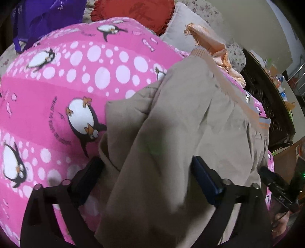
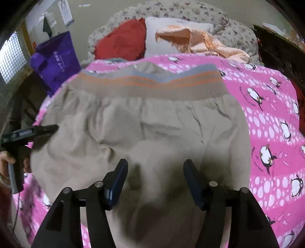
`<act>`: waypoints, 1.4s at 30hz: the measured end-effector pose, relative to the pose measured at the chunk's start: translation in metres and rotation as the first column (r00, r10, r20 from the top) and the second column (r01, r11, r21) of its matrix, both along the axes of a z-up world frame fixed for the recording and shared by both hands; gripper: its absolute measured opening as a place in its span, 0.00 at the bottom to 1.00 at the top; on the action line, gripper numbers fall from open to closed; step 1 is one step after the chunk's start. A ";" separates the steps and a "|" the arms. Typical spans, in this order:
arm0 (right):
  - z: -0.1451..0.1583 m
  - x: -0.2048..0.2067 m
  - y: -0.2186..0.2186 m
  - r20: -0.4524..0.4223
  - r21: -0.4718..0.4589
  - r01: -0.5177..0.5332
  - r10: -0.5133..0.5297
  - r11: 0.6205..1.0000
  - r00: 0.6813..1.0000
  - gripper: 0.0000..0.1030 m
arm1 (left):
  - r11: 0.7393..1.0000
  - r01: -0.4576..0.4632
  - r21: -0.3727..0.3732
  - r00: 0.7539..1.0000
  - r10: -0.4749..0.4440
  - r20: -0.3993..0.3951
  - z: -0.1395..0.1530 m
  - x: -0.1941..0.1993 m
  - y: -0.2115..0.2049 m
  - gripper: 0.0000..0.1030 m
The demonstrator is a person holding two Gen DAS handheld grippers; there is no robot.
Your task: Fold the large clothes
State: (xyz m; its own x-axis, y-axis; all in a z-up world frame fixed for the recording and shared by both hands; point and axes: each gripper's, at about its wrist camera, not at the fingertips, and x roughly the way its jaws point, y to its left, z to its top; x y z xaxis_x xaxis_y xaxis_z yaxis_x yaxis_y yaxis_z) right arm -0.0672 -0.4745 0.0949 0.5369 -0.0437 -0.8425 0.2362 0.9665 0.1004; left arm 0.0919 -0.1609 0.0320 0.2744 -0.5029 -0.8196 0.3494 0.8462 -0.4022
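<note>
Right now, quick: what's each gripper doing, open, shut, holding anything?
Left gripper: open, beige garment bunched between its fingers, not pinched.
Right gripper: open, over the garment, holding nothing.

We see a beige garment (image 2: 144, 129) whose ribbed band (image 2: 152, 84) carries grey and thin orange stripes. It lies on a bright pink blanket (image 1: 57, 85) patterned with white dots and black-and-white penguins. Behind are a red cushion (image 2: 122, 40), a peach cloth (image 2: 200, 42), a purple bag (image 2: 55, 59), and floral grey bedding (image 2: 190, 13). Both claws are black with blue pads (image 2: 116, 183).
</note>
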 end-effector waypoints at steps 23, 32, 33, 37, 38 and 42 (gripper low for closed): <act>0.003 -0.015 -0.007 0.066 0.124 -0.006 -0.002 0.992 0.998 0.59 | 0.997 0.052 0.062 0.998 -0.054 0.029 0.000 -0.011 -0.023 0.94; -0.018 0.008 -0.007 -0.036 0.061 -0.021 0.023 0.998 0.999 0.59 | 0.992 0.117 0.055 0.993 -0.118 0.013 0.017 -0.021 -0.023 0.19; -0.011 0.005 -0.012 -0.012 0.086 -0.020 0.021 0.996 1.000 0.58 | 0.990 0.129 0.049 0.991 -0.130 0.013 0.022 -0.023 -0.023 0.18; 0.015 -0.022 -0.047 0.069 0.115 0.053 -0.061 0.992 0.996 0.60 | 0.984 0.177 -0.012 0.984 -0.177 -0.002 0.053 -0.034 -0.025 0.15; 0.020 -0.031 -0.058 0.081 0.120 0.076 -0.086 0.990 0.993 0.60 | 0.981 0.190 -0.040 0.982 -0.190 -0.005 0.066 -0.038 -0.027 0.14; 0.034 -0.069 -0.107 0.118 0.199 0.149 -0.175 0.969 0.977 0.61 | 0.964 0.243 -0.105 0.970 -0.243 0.013 0.110 -0.057 -0.051 0.14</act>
State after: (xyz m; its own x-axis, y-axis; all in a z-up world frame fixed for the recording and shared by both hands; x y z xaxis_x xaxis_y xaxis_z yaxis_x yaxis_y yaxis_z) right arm -0.1366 -0.5817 0.1285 0.6440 0.0128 -0.7649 0.3602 0.8770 0.3179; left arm 0.0347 -0.2118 0.1425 0.1331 -0.6375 -0.7588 0.5394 0.6889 -0.4842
